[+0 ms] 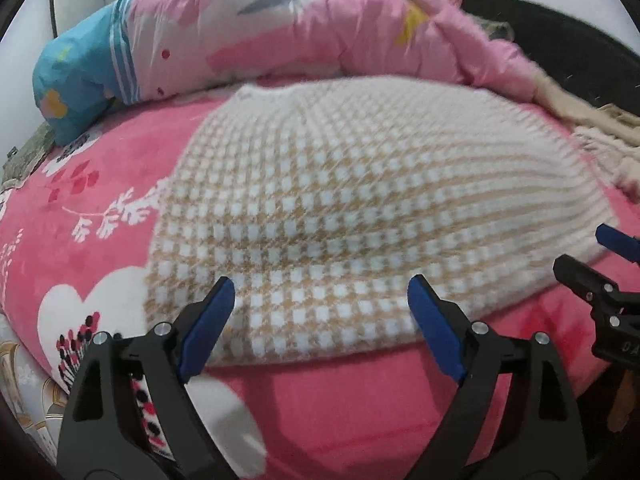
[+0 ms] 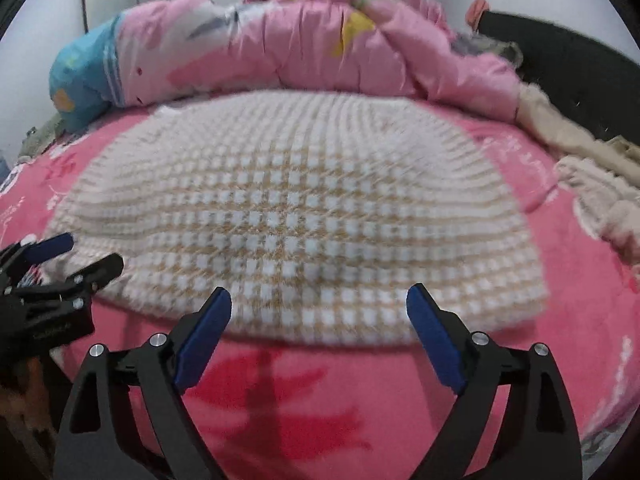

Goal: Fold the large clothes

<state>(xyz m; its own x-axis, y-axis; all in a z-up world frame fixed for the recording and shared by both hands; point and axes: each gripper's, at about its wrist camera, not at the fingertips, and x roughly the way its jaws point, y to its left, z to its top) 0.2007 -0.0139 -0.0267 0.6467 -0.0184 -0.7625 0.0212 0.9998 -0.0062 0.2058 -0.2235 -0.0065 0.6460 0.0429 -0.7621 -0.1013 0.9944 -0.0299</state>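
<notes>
Left wrist view shows the checked sweater (image 1: 320, 208) lying flat on the pink bed (image 1: 340, 408), its near hem turned toward both tools, probably so the hem can be lifted for a fold. Just short of that hem hangs the left gripper (image 1: 320, 320), its blue fingers (image 1: 208, 328) wide apart with nothing between them. At the sweater's right corner sits the right gripper (image 2: 320, 320), fingers equally spread and empty, likely so each tool can take one corner. Beyond the sweater's far edge a pink quilt (image 2: 320, 40) is bunched up, and a cream blanket (image 2: 592, 176) lies off the sweater's right side, leaving the middle free.
</notes>
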